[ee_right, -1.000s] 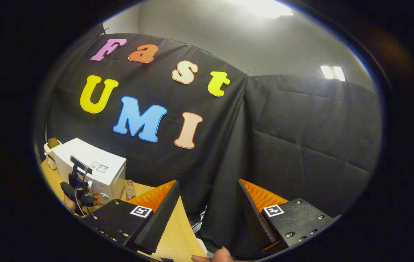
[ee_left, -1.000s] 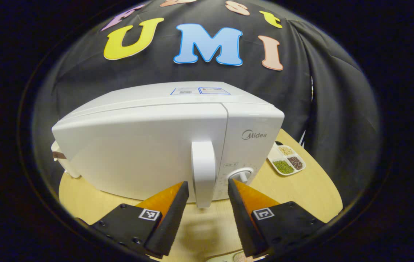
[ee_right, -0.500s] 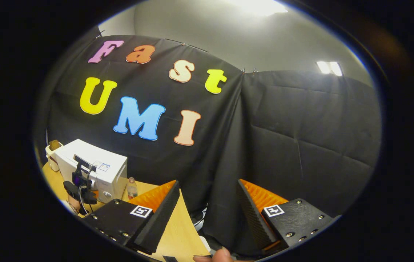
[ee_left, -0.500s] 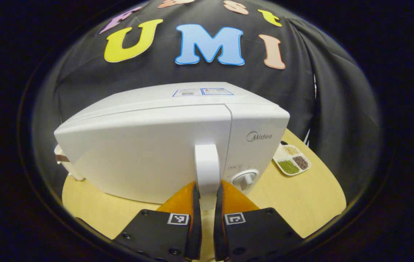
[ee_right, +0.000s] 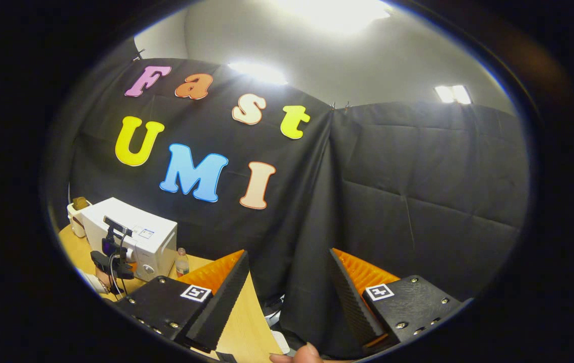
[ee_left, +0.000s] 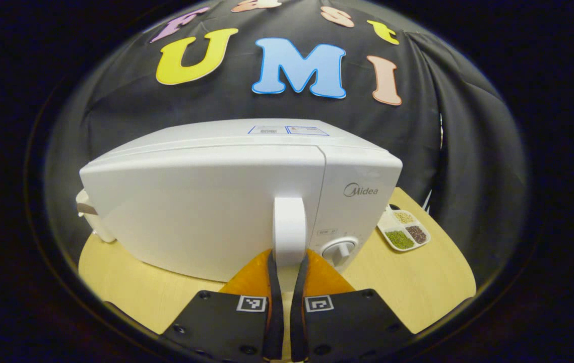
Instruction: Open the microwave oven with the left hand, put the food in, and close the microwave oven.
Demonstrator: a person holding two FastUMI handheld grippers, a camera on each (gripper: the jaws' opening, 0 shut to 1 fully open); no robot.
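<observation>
1. In the left gripper view the microwave sits on a round wooden table, door closed.
2. The left gripper is clamped on the lower end of the white door handle, one finger pressing each side.
3. The brand "Midea" is printed on the control panel, at about 2 o'clock from the handle. A round knob sits below it, just at 3 o'clock of the gripper's fingertips.
4. Small print above the knob and two stickers on the oven's top are too small to read.
5. The food tray, with green, dark and pale grains in compartments, lies on the table at 3 o'clock of the microwave, apart from it.
6. In the right gripper view the right gripper hangs with fingers wide apart, holding nothing, at the table's edge, well away from the oven at 9 o'clock.
</observation>
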